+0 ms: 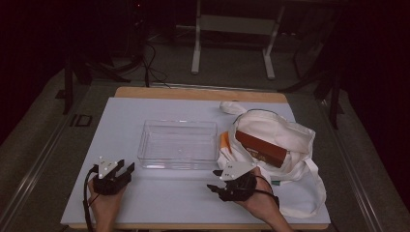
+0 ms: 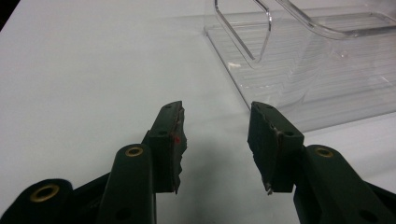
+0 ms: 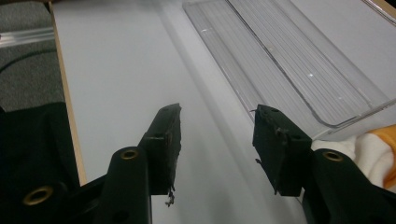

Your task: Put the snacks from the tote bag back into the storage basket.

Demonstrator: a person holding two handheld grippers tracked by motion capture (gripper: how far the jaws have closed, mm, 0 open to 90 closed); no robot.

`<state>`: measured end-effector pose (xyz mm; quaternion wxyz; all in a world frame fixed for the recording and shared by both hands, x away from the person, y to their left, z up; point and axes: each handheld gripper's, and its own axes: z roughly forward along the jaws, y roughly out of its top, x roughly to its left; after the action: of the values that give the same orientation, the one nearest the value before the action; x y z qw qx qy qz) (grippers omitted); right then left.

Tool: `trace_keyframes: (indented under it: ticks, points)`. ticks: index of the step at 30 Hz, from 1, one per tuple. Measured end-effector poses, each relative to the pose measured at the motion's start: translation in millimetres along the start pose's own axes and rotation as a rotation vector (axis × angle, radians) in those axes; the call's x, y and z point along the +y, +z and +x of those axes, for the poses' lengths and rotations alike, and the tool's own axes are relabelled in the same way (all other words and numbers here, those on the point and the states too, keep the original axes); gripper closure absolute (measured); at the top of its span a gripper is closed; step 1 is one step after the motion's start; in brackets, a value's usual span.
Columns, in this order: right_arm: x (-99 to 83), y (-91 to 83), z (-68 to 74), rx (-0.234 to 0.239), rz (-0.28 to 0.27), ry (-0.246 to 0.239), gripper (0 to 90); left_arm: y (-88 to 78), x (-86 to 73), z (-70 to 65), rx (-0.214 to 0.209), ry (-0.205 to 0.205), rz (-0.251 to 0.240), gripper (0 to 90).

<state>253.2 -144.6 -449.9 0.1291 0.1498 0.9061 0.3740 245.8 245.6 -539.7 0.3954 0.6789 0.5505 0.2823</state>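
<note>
**Bring the right gripper round to the bag's mouth before going for the box**

Nearest the person, both tools hang low over the white worktop (image 1: 169,198), in front of the clear tray (image 1: 145,145). The left gripper (image 1: 124,166) sits off the tray's near left corner, its fingers (image 2: 169,140) spread with nothing between them. The right gripper (image 1: 213,180) sits off the near right corner, its fingers (image 3: 166,140) likewise apart and empty, pointing leftward along the tray's front wall.

The tray itself looks empty. Right of it lies the white tote bag (image 1: 300,140), touching or nearly touching the tray's right wall. A brown box (image 1: 261,149) shows in its open mouth, and an orange item (image 1: 225,141) sits at the edge nearest the tray.

The box seems the likely pick. The right gripper should turn toward the bag, away from the tray, and close across the box's narrow sides. The left could pin the bag's cloth so it doesn't drag along.
</note>
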Motion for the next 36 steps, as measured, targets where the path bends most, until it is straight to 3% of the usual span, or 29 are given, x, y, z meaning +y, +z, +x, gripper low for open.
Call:
trace_keyframes:
  ticks: [22, 36]
  points:
    - [3.8, -19.2, -19.0, -0.039, 0.052, -0.035, 50.9, 0.1, 0.0, 0.1, 0.0, -0.001, 0.0, 56.3]
    - [-0.4, -29.2, -35.6, -0.058, 0.069, -0.01, 51.0, 0.0, 0.0, -0.1, 0.001, 0.0, -0.001, 56.3]
